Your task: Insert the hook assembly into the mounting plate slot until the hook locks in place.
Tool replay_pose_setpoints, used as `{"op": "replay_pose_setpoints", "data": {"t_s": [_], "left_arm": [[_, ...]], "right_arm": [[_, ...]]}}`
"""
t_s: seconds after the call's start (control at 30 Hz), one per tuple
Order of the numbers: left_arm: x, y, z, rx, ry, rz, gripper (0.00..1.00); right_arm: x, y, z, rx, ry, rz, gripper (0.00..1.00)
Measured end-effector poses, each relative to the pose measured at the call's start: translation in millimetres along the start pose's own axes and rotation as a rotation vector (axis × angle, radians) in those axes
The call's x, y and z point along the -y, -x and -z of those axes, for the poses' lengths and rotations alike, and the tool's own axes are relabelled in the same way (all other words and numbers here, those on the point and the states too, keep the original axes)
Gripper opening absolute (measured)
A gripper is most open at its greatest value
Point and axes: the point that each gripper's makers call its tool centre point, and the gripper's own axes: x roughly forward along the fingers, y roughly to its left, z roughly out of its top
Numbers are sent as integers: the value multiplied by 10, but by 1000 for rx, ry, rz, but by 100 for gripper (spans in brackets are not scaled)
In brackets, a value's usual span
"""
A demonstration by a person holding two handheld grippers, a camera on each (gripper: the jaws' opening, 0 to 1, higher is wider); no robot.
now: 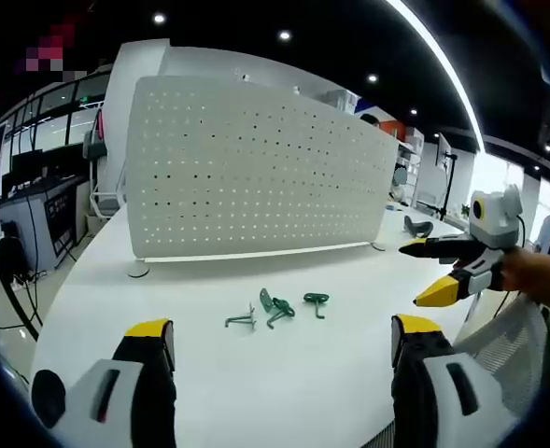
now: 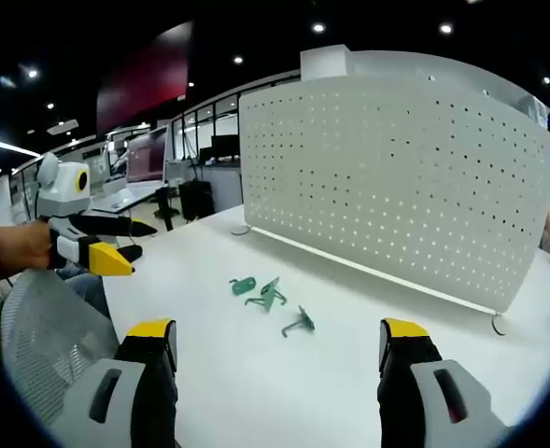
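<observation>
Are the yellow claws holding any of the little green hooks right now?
No. Both the left gripper and right gripper are open and empty; the three green hooks lie on the white table.

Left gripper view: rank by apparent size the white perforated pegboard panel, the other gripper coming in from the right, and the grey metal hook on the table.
1. White perforated pegboard panel, by far the largest.
2. The right gripper, though it looks nearer the camera.
3. Grey metal hook, smallest.
</observation>
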Motion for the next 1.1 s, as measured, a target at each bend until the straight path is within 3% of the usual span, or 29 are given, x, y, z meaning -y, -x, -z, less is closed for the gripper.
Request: {"op": "replay_pose_setpoints", "data": {"t_s": [0.83,1.1], "left_arm": [[5,-7,7,-2,4,6,98],[1,-6,15,-4,6,2,98]], "right_arm": [[19,-29,27,-11,3,-5,89],[10,-51,28,-11,9,-26,82]]}}
